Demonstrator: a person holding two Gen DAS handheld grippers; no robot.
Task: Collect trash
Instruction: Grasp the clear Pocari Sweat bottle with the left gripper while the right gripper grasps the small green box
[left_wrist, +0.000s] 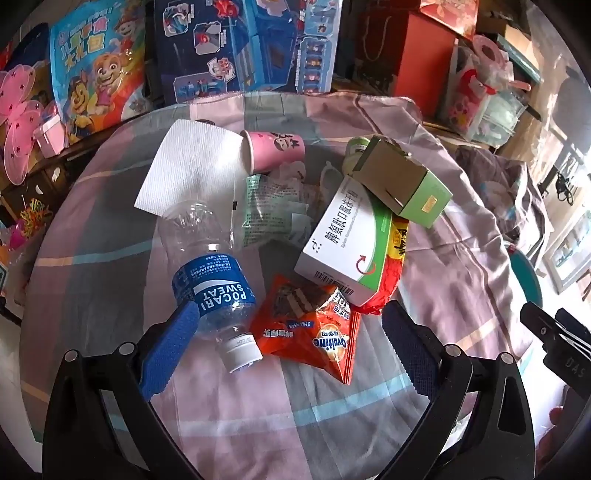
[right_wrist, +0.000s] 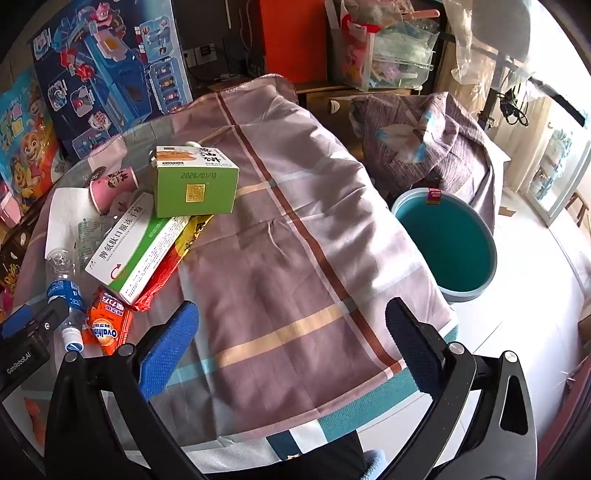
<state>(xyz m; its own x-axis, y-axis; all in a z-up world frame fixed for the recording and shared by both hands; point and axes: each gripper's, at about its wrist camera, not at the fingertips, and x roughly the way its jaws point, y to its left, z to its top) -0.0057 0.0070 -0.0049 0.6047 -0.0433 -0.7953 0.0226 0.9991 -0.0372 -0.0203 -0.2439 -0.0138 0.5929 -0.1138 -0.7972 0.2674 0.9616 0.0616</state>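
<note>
Mostly trash: a pile lies on the worktop (right_wrist: 295, 258), toward its left side in the right wrist view.
Bottle: a clear plastic bottle (left_wrist: 210, 273) with a blue label lies on its side, white cap toward the camera.
Snack wrapper: an orange wrapper (left_wrist: 314, 332) lies just beside the bottle's cap end, partly under the white box.
White box: a white and green carton (left_wrist: 347, 243) rests on a red and yellow wrapper (left_wrist: 391, 266).
Green box: a small green carton (left_wrist: 402, 181) sits tilted on the white box.
Cup: a pink paper cup (left_wrist: 271, 149) lies on its side, touching the paper towel (left_wrist: 184, 170).
Left tool (left_wrist: 288, 332): spread wide, empty, blue pad touching or just over the bottle.
Right tool (right_wrist: 291, 332): spread wide, empty, over bare checked cloth.
Bin: a teal bucket (right_wrist: 447, 240) stands on the floor beyond the worktop's right edge.
</note>
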